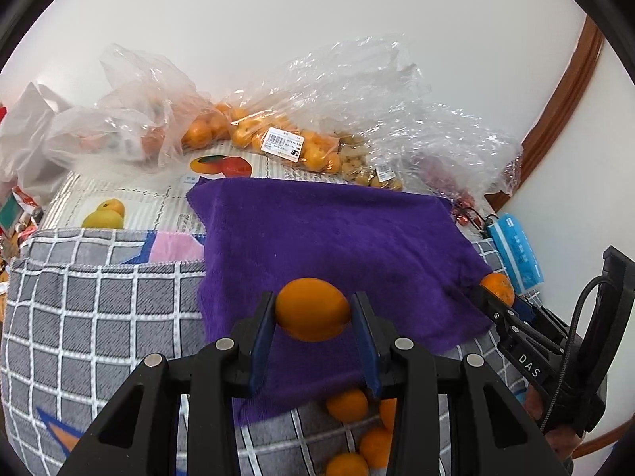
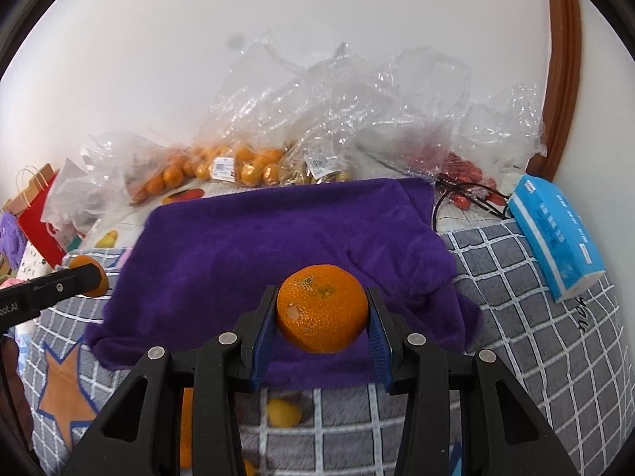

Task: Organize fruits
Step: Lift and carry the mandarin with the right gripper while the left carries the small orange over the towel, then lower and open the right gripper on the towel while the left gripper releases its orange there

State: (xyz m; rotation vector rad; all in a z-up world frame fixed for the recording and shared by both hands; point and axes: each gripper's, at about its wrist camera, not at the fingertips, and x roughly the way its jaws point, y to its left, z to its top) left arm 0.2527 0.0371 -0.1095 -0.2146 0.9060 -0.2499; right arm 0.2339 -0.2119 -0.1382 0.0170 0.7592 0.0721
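Observation:
My left gripper (image 1: 313, 311) is shut on a smooth orange kumquat-like fruit (image 1: 312, 309), held above the near edge of a purple towel (image 1: 337, 246). My right gripper (image 2: 322, 309) is shut on a mandarin (image 2: 321, 307) above the same purple towel (image 2: 258, 246). The right gripper and its mandarin (image 1: 498, 286) show at the towel's right edge in the left wrist view. The left gripper with its fruit (image 2: 89, 275) shows at the left in the right wrist view. Several loose orange fruits (image 1: 349, 404) lie on the grey checked cloth below the left gripper; a yellow one (image 2: 282, 412) lies below the right gripper.
Clear plastic bags of oranges (image 1: 278, 139) and small brown fruits (image 1: 363, 164) lie along the back by the white wall. A blue tissue pack (image 2: 555, 234) lies at the right. A red paper bag (image 2: 35, 214) stands at the left. The grey checked cloth (image 1: 99, 309) covers the surface.

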